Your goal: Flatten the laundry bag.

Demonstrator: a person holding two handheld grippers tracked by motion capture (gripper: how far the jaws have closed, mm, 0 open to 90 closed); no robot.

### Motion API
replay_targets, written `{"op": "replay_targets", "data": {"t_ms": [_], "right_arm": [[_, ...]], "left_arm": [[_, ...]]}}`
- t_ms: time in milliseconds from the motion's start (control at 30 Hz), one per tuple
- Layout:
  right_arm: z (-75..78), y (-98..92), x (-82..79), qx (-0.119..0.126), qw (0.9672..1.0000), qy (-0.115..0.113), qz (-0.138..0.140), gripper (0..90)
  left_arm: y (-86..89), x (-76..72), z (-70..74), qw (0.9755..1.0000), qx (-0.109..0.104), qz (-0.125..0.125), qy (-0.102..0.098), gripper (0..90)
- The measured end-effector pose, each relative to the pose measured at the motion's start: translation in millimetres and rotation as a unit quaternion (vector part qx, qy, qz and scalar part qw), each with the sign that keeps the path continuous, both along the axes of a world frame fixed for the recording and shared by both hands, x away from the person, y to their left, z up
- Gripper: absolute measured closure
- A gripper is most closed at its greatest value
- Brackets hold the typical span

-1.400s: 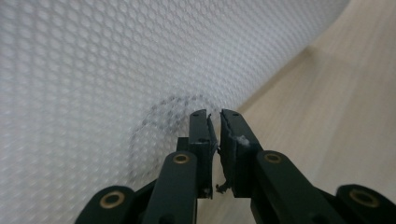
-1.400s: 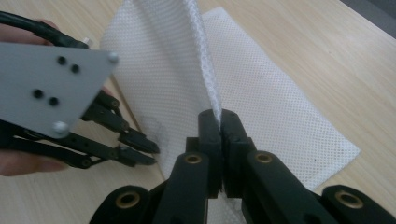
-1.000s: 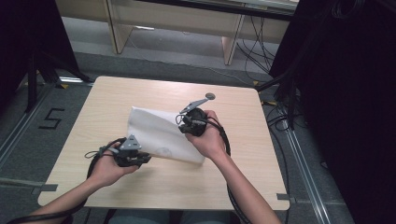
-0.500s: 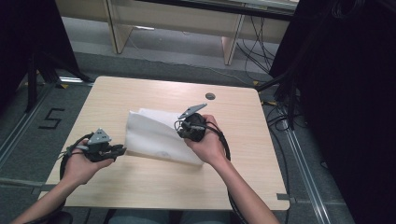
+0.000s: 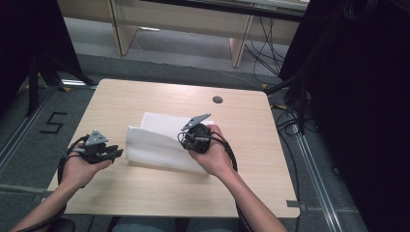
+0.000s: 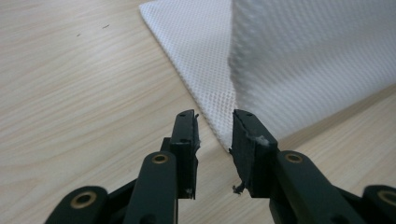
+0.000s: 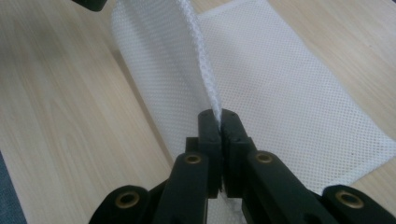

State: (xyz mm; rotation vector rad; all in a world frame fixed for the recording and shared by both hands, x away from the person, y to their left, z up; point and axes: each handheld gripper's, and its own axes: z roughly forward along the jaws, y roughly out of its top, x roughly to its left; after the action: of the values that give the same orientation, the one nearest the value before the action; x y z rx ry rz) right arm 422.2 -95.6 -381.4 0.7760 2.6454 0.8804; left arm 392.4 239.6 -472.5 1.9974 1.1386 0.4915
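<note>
Here the right gripper (image 7: 219,122) clamps the white mesh cloth (image 7: 280,84), hiding its pinched edge; the left gripper (image 6: 214,128) gapes beside it on the tabletop (image 5: 145,96).

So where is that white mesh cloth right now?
In the high view, the white mesh cloth lies mid-table between the two hands, one edge lifted and pinched by the right gripper; the open left gripper sits just off its left edge.
</note>
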Motion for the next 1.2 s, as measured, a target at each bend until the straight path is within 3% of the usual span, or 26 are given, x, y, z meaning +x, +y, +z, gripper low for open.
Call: {"op": "replay_targets", "data": {"t_ms": [67,100,200,267,300,367,433,567,633,733,1200], "right_arm": [[-1.2,0.2,-1.6,-0.001,0.9999,-0.001,-0.011,89.5],[-1.2,0.2,-2.5,0.0,1.0,0.004,-0.007,89.6],[-2.6,-0.4,-5.4,-0.001,1.0,0.001,-0.003,89.6],[-2.9,-0.9,-7.8,-0.006,1.0,0.003,-0.003,89.6],[-4.2,0.1,-9.4,0.0,0.9999,0.007,-0.008,89.6],[-3.7,-0.4,-10.4,0.0,0.9999,0.012,-0.008,89.5],[-5.5,-1.0,-12.7,-0.001,0.9999,0.01,0.005,89.5],[-7.7,-1.1,-15.0,-0.002,0.9999,0.001,0.013,89.5],[-7.8,-1.0,-20.5,-0.001,0.9999,0.016,0.006,89.5],[-8.0,-2.0,-20.9,-0.006,0.9999,0.009,0.011,89.5],[-12.3,-4.8,-34.3,-0.007,0.9996,0.017,0.022,89.5]], "left_arm": [[1.0,0.6,-0.7,1.0,0.001,0.002,0.004,69.8],[4.7,1.2,0.5,0.9996,0.025,-0.009,0.008,69.7],[2.8,1.7,-1.6,0.9999,0.014,-0.003,0.008,69.3],[3.1,2.1,-2.0,0.9998,0.017,-0.005,0.01,69.1],[1.3,2.1,-3.7,1.0,0.005,0.003,0.003,69.0],[0.9,2.4,-4.4,1.0,0.0,0.007,0.004,69.0],[1.3,2.4,-5.0,0.9999,-0.004,0.01,0.006,68.6],[1.0,2.6,-5.1,1.0,-0.002,0.009,0.004,68.3],[0.5,2.8,-5.4,0.9999,-0.003,0.009,0.004,68.0],[-0.9,2.4,-6.3,0.9999,-0.005,0.011,0.006,67.9],[-0.6,2.5,-7.0,0.9998,-0.011,0.012,0.009,66.0]]}}
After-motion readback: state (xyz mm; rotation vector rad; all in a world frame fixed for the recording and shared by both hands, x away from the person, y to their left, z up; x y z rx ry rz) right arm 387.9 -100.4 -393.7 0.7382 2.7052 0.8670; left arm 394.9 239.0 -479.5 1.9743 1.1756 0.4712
